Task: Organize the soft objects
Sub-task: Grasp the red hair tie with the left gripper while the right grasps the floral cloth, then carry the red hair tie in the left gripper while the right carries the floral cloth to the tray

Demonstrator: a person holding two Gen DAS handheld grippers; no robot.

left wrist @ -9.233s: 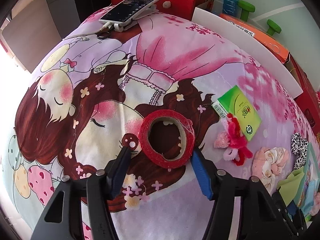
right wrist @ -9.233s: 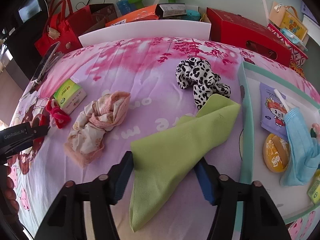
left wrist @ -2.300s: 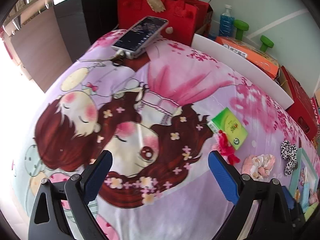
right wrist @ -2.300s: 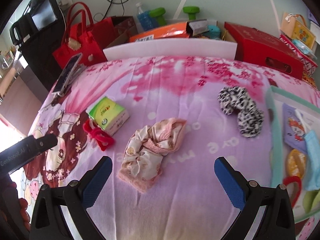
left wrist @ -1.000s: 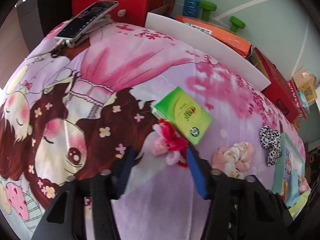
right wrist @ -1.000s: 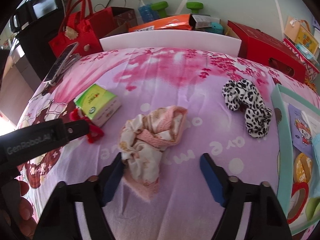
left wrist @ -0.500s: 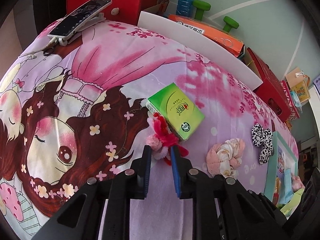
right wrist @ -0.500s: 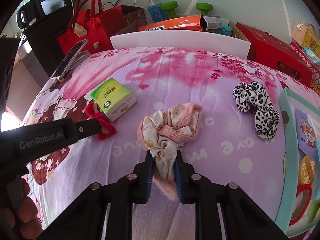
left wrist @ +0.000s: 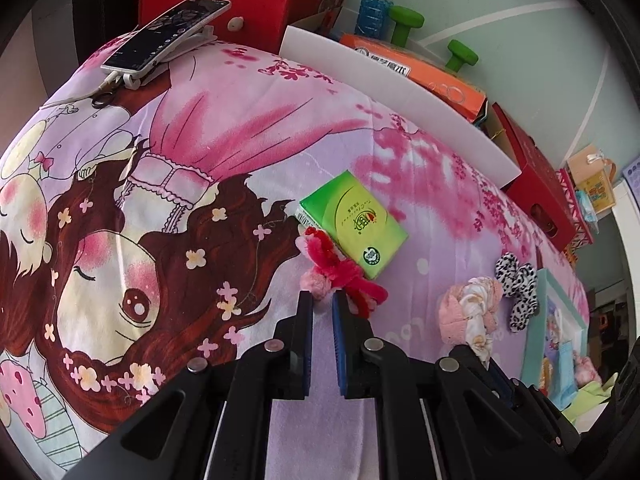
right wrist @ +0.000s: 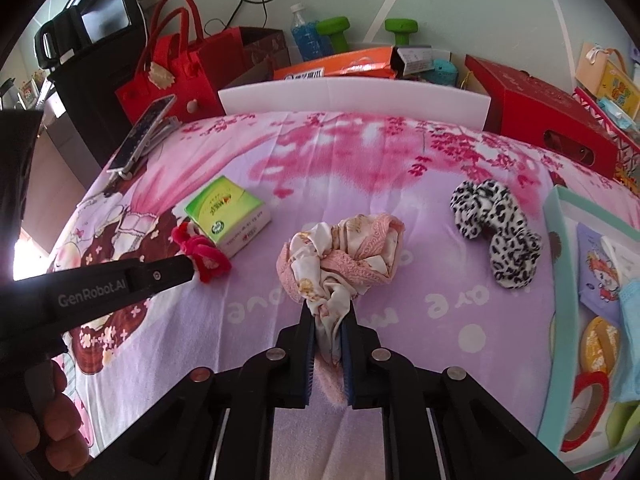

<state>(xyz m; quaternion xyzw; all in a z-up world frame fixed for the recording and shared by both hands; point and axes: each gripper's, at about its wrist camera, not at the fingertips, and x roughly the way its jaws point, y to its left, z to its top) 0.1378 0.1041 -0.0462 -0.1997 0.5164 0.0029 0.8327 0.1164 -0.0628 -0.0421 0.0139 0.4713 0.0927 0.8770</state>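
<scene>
Tissue pack (left wrist: 353, 221) touches red-pink scrunchie (left wrist: 340, 276), clamped by left gripper (left wrist: 322, 300); right gripper (right wrist: 326, 312) clamps floral scrunchie (right wrist: 340, 256).

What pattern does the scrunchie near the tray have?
The scrunchie has a black-and-white leopard-spot pattern, clearest in the right wrist view.

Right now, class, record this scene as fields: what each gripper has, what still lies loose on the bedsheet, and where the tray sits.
left gripper: shut on the red and pink pipe-cleaner flower
right gripper: shut on the pink cloth
loose on bedsheet: leopard scrunchie, green tissue pack
tissue pack: touching the flower
tray: at the sheet's right edge in the right wrist view, already holding items
</scene>
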